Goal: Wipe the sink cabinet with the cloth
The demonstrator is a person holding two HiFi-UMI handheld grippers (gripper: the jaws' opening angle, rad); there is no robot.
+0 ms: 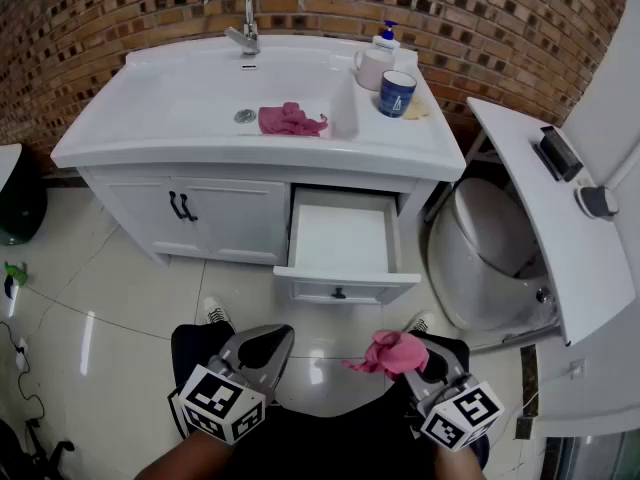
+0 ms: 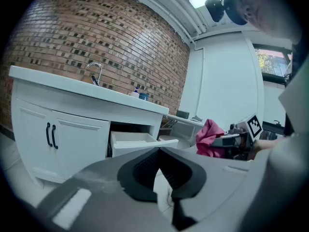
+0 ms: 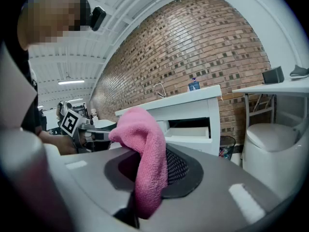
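Right gripper (image 1: 412, 356) clamps a pink cloth (image 3: 145, 153), which hides its jaw tips. Left gripper (image 1: 265, 345) is closed, empty. Both hang well apart from the cabinet (image 1: 230, 218), 1 drawer (image 1: 340, 238) open.

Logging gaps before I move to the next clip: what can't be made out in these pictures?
Cabinet inside: head view, shut doors hide it.
Yellowish item: head view, blue cup covers part; too small to name.
How deep the right gripper bites the cloth: right gripper view, cloth folds cover it.
Drawer's back: head view, countertop overhangs it.
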